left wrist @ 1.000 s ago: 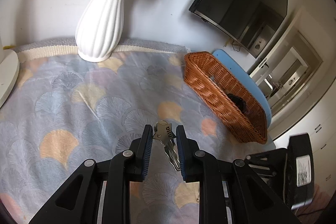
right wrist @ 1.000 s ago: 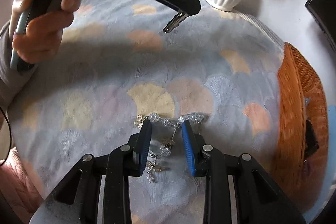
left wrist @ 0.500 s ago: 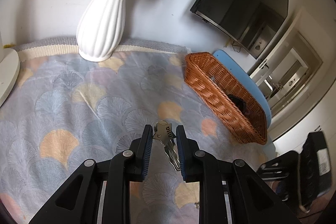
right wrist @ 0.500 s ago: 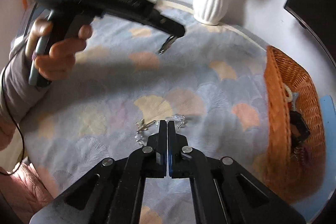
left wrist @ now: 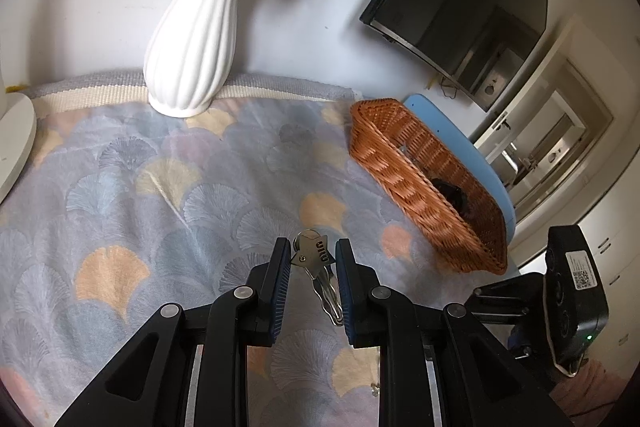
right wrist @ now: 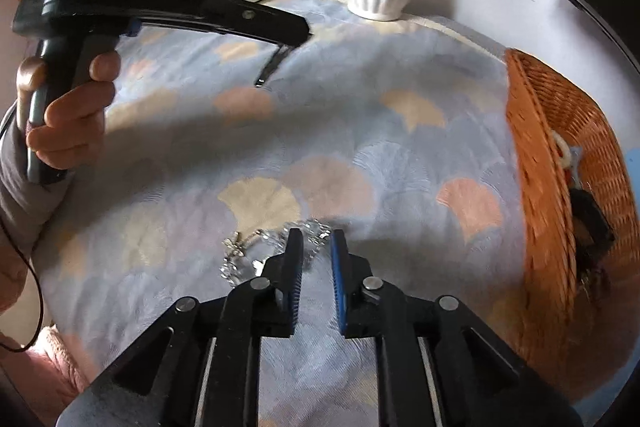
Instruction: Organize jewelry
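Observation:
My left gripper (left wrist: 309, 259) is shut on a bunch of silver keys (left wrist: 316, 261) and holds them above the patterned cloth; from the right wrist view the keys (right wrist: 267, 71) hang from its tip. My right gripper (right wrist: 316, 247) is open just over a crystal bead bracelet (right wrist: 256, 251) that lies on the cloth; part of the chain sits between its fingers. A woven orange basket (left wrist: 404, 171) stands at the right and holds a dark item (left wrist: 452, 195); the right wrist view shows the basket (right wrist: 540, 187) with several small pieces inside.
A white ribbed vase (left wrist: 192, 51) with blue flowers stands at the back by the wall. A white lamp base (left wrist: 12, 147) is at the far left. A blue chair (left wrist: 460, 147) sits behind the basket. The other handheld gripper body (left wrist: 572, 299) shows at the lower right.
My right gripper was open, shut half a second ago, and is open again over the bracelet. The left gripper keeps the keys, almost unmoved.

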